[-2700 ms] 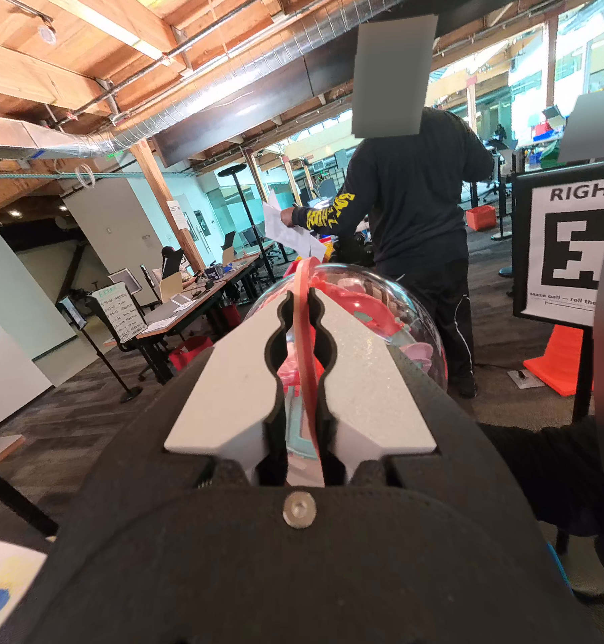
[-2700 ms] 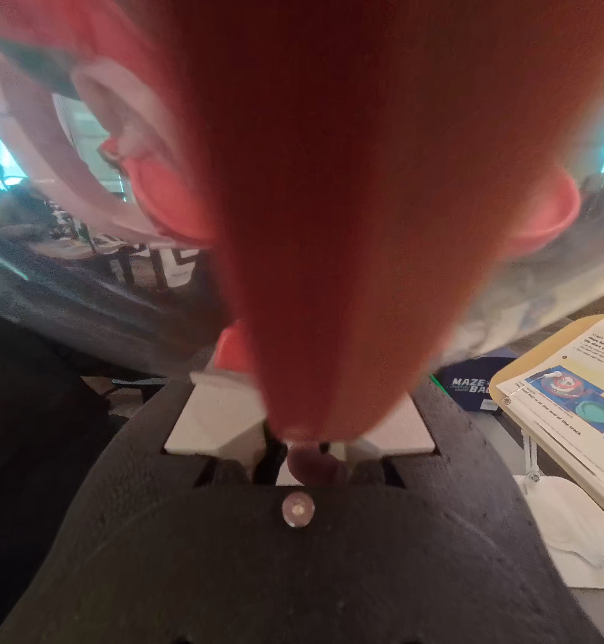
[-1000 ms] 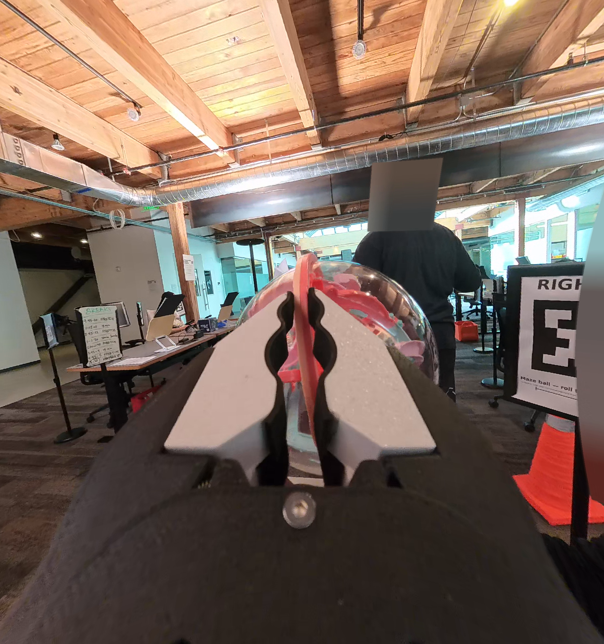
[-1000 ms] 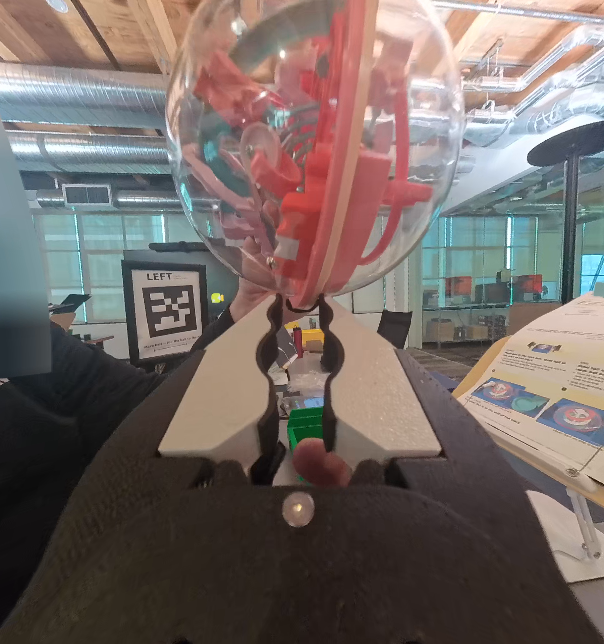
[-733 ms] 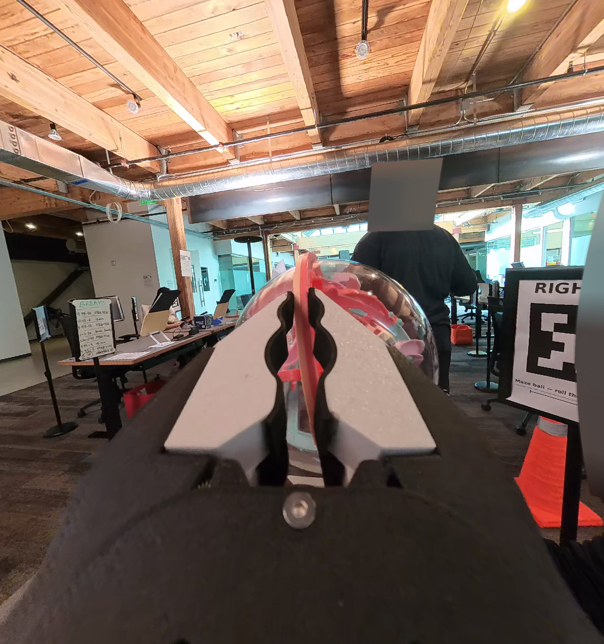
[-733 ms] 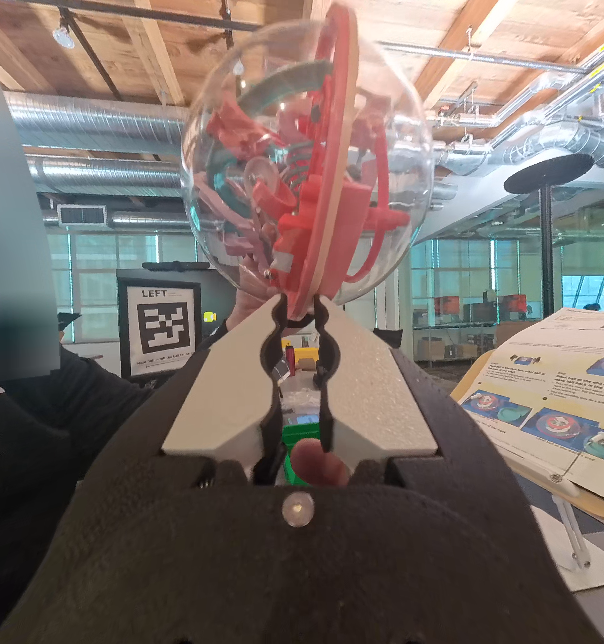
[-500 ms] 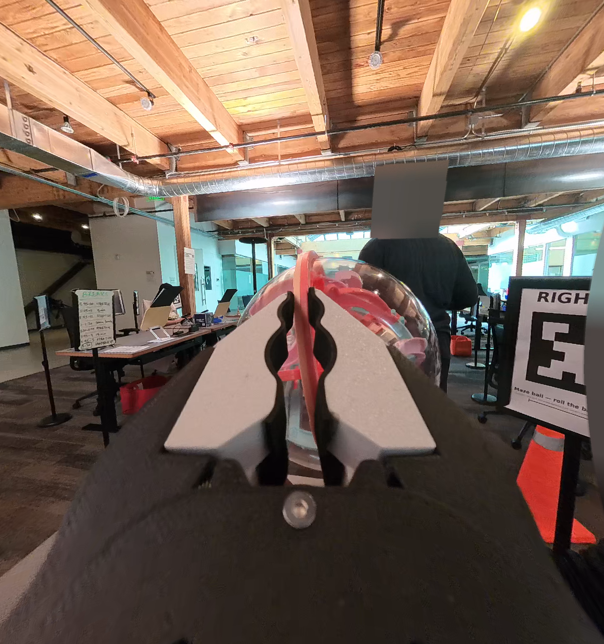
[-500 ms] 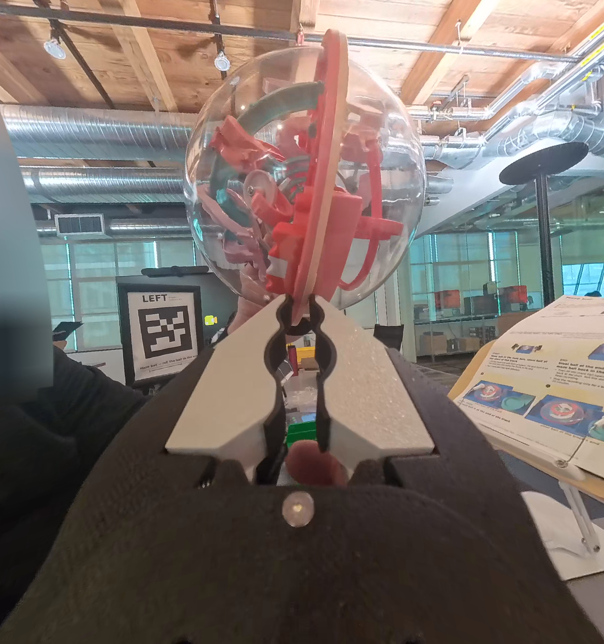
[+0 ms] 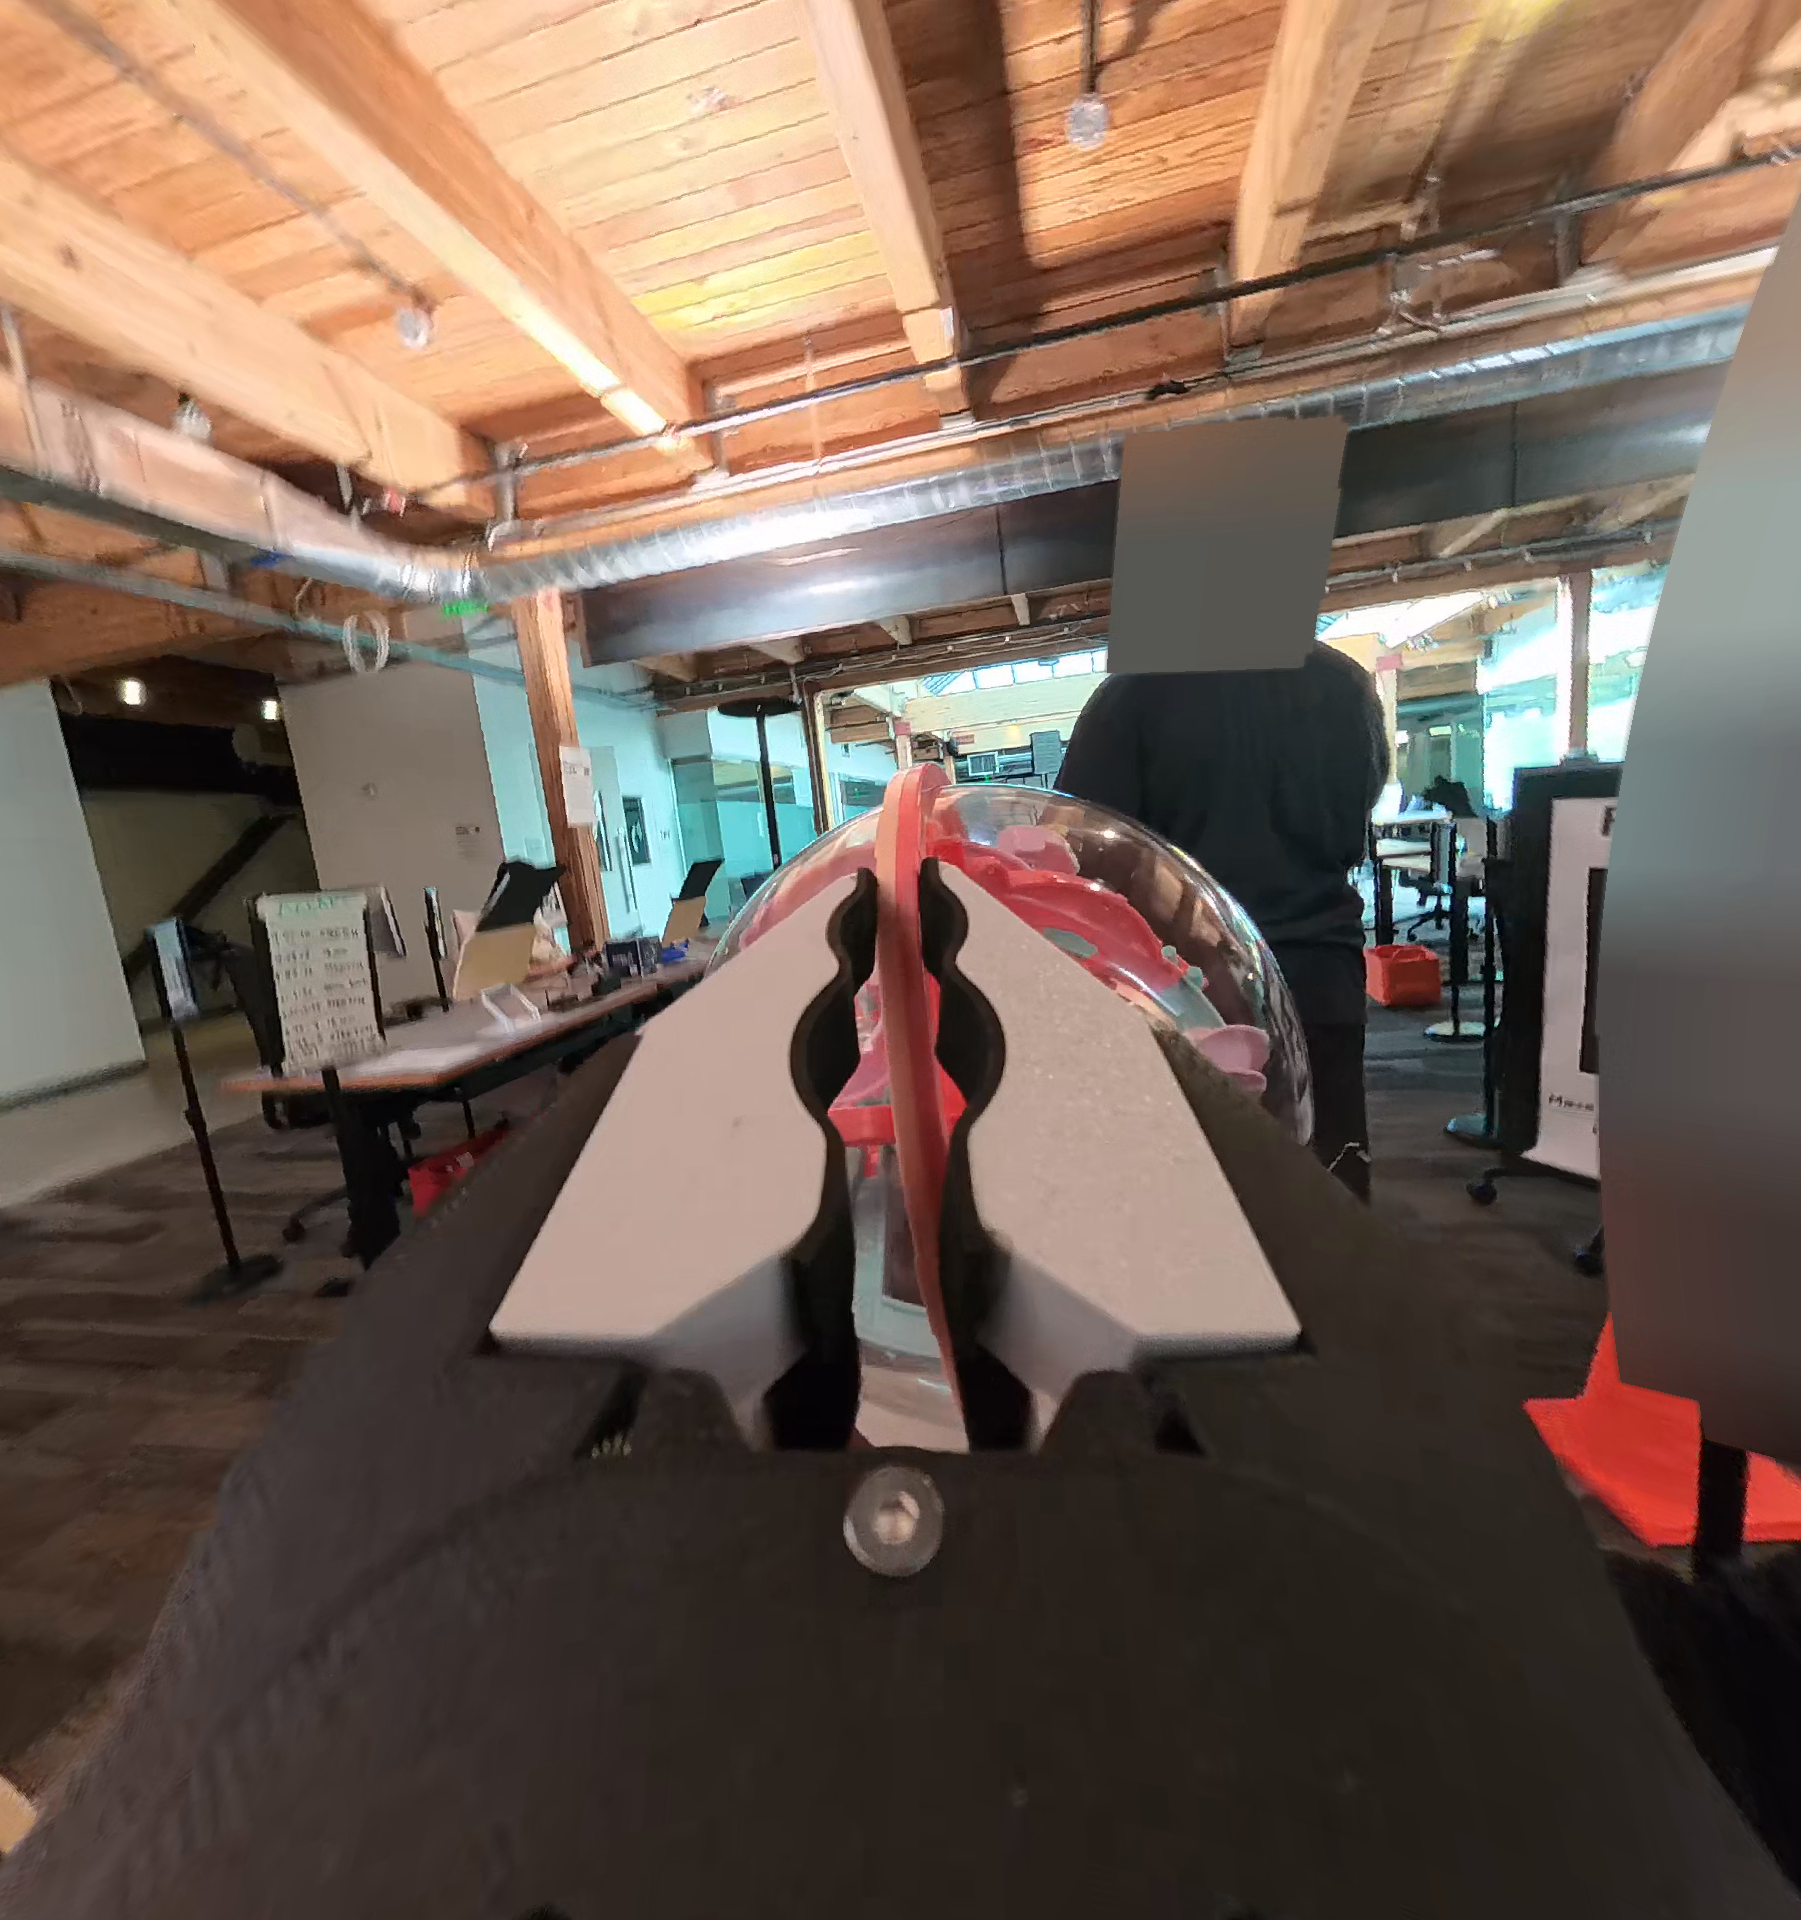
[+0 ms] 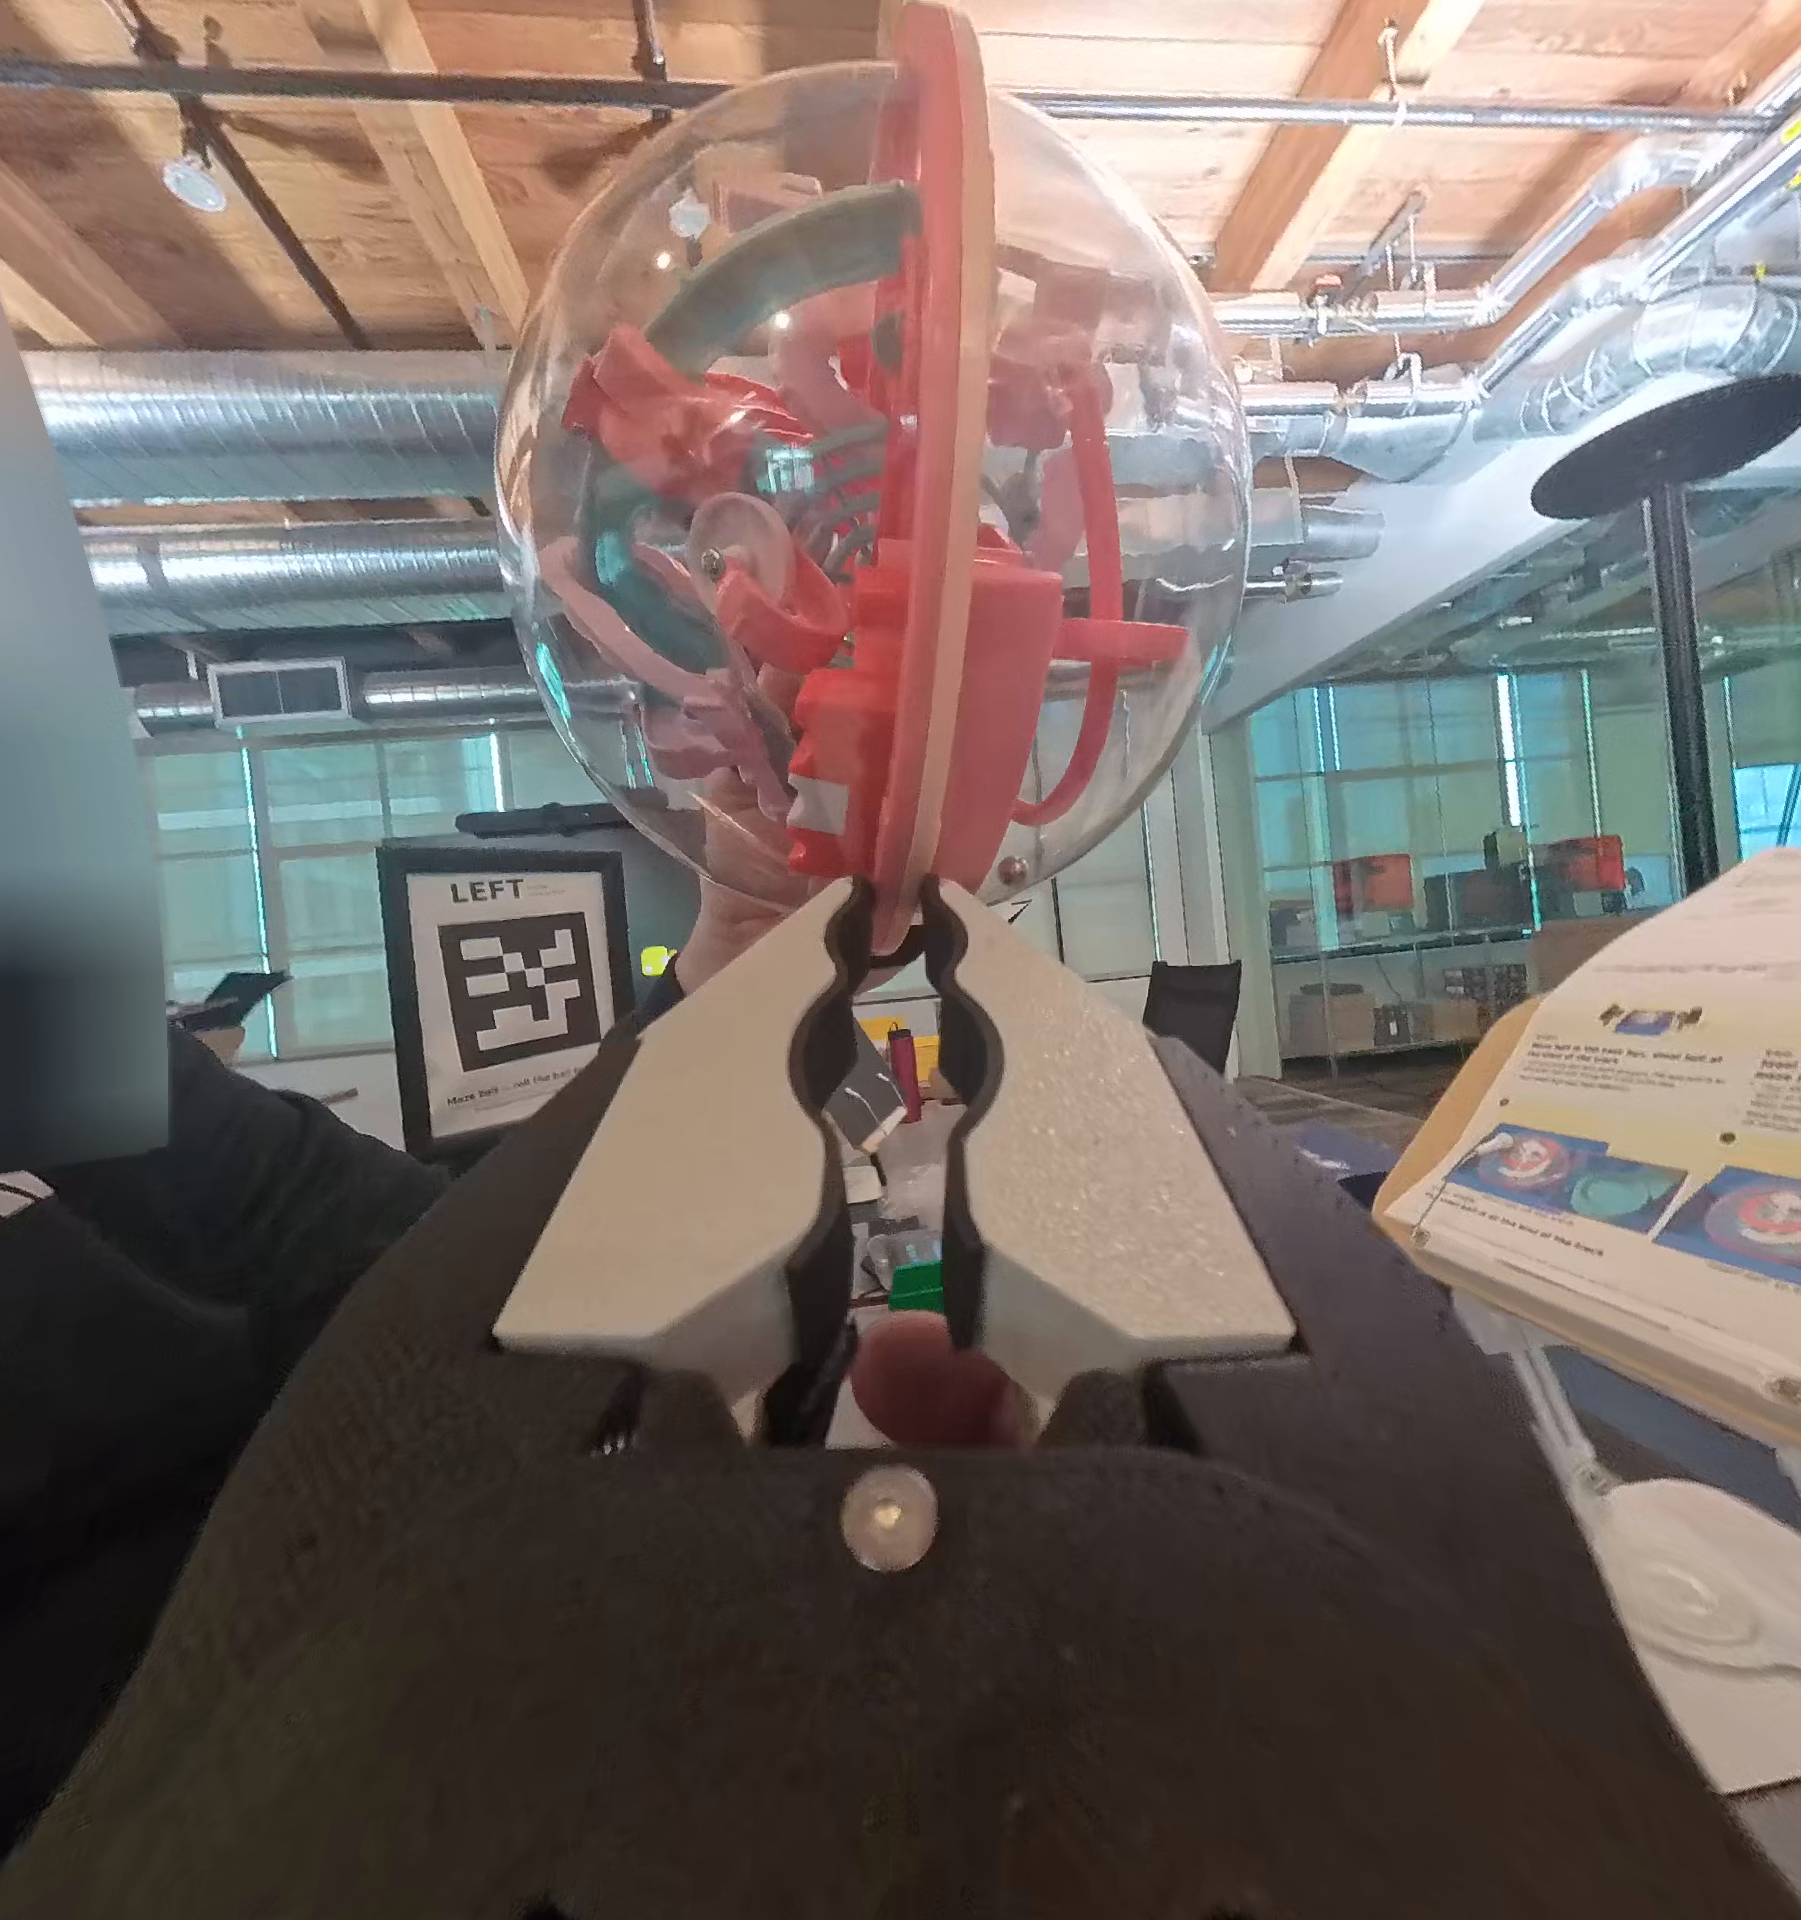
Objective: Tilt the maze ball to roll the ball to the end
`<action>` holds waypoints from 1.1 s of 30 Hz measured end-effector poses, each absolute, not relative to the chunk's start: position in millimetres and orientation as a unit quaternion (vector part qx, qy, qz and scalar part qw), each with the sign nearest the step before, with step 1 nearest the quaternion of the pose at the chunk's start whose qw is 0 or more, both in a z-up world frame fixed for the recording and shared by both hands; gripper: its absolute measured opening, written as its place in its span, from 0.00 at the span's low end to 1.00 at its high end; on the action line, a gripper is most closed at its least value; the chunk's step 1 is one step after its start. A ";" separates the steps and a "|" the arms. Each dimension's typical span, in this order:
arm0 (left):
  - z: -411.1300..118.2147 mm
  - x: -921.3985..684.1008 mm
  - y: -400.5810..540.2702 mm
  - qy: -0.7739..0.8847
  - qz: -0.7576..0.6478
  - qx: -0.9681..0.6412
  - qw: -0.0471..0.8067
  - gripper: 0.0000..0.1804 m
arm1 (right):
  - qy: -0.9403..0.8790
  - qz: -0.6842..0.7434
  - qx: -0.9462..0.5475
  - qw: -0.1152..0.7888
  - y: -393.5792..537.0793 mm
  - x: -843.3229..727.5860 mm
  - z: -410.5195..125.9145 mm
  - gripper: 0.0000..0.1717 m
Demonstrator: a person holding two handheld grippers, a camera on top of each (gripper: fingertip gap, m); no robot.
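The maze ball (image 10: 870,499), a clear sphere with red, pink and teal tracks inside and a red rim (image 10: 922,520) round its middle, is held up in the air by both grippers at once. The right gripper (image 10: 894,914) is clamped on the lowest bit of the rim, only its 2 fingertips (image 10: 842,914) pinching it, so the whole ball stands above and beyond the jaws. The left gripper (image 9: 898,883) is clamped on the same rim (image 9: 901,935) much deeper: the red band runs down the full length of the slot between its fingers (image 9: 1062,1122), and the sphere (image 9: 1135,935) bulges out behind them, mostly to the right. Only the right wrist view shows the ball whole, with a small steel ball (image 10: 1012,869) low inside the shell just right of the rim, plus an instruction sheet (image 10: 1644,1132) on a stand and a marker sign (image 10: 506,987). Only the left wrist view shows a person in black (image 9: 1239,831), desks (image 9: 439,1049) and an orange cone (image 9: 1654,1455).
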State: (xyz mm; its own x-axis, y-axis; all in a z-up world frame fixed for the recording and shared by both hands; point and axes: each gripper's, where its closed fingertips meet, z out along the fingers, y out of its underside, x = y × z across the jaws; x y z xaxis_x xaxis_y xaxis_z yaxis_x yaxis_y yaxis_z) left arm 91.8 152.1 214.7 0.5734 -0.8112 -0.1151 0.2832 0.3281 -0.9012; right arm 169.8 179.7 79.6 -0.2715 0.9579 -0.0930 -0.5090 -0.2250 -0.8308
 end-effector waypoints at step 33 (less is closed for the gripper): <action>314.2 187.3 63.6 0.469 -0.194 -0.368 0.779 0.04 | -0.351 0.707 -0.137 0.598 141.7 205.4 180.3 0.04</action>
